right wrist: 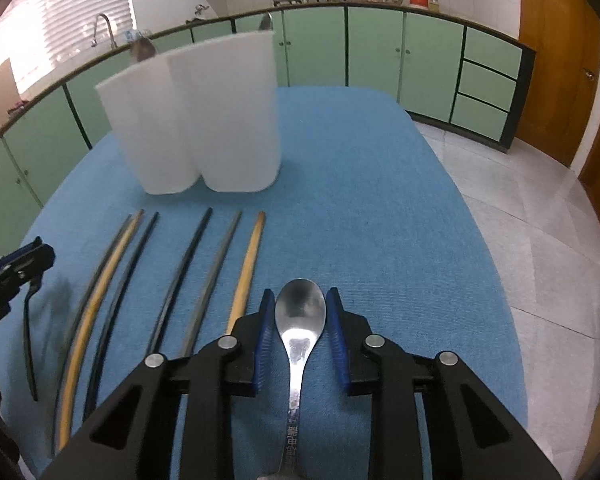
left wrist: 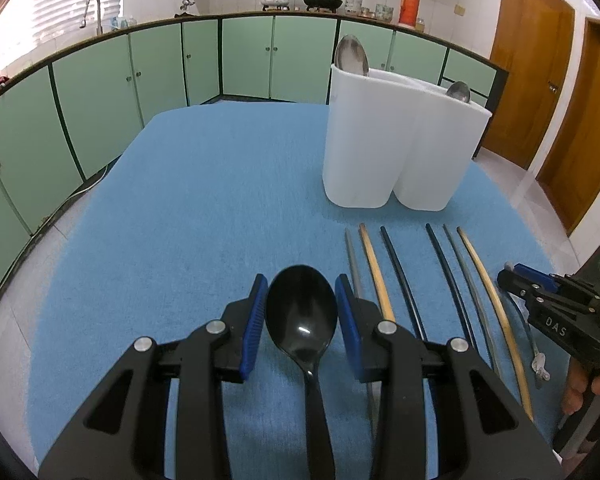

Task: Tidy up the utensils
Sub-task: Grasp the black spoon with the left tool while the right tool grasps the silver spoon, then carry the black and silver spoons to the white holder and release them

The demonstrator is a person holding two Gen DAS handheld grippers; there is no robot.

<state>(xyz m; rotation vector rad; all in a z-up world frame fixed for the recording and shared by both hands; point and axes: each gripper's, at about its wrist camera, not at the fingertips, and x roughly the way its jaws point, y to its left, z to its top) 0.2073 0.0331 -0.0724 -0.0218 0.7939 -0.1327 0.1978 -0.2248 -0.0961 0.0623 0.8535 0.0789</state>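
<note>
both spread: left gripper [left wrist: 301,304] straddles black spoon [left wrist: 302,316], right gripper [right wrist: 301,322] straddles steel spoon [right wrist: 300,316]; next squeeze, lift toward holder [left wrist: 396,140].

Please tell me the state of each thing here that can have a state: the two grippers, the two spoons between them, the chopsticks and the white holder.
left gripper: open, fingers either side of the black spoon
black spoon: flat on the blue cloth, ungripped
right gripper: open around the metal spoon
metal spoon: flat on cloth, ungripped
six chopsticks: on cloth, not yet sorted
white holder: upright, two spoons inside
</note>
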